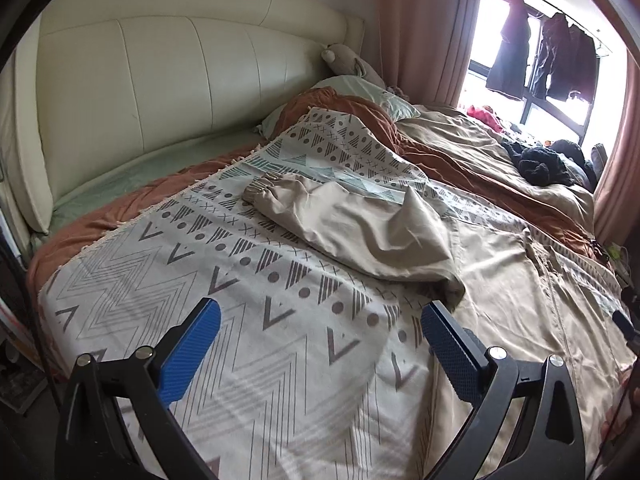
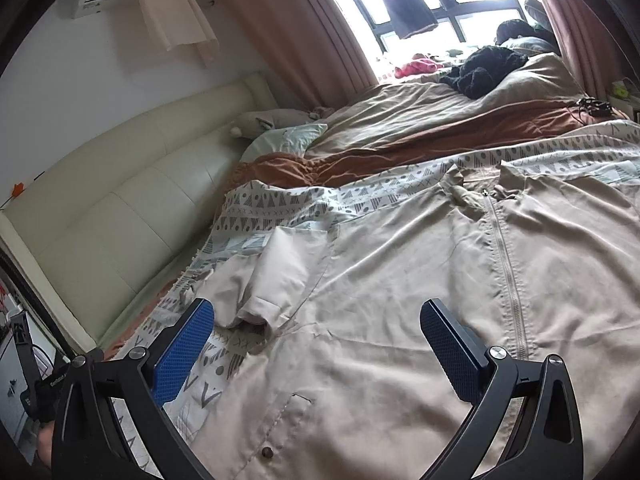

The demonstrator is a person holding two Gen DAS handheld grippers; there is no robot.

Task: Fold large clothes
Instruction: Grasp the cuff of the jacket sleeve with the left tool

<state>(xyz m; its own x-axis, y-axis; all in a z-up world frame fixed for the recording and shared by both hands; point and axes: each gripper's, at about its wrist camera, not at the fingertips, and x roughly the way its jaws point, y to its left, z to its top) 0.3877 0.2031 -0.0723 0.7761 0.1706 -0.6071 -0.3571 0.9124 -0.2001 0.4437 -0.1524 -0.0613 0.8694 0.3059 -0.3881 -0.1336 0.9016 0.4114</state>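
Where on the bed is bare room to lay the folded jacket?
Bare patterned blanket lies between the jacket, its sleeve and the headboard. Toward the window, the black clothes and rumpled brown duvet crowd it. Both grippers, left and right, are open.

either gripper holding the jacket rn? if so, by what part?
Nothing is held. The left gripper and right gripper are both open above the bed, fingers apart with no cloth between them. The beige jacket lies flat on the patterned blanket.

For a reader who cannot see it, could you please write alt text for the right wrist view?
The open right gripper hovers over a beige zip-front jacket spread on a patterned blanket, one sleeve lying crumpled near its left finger.
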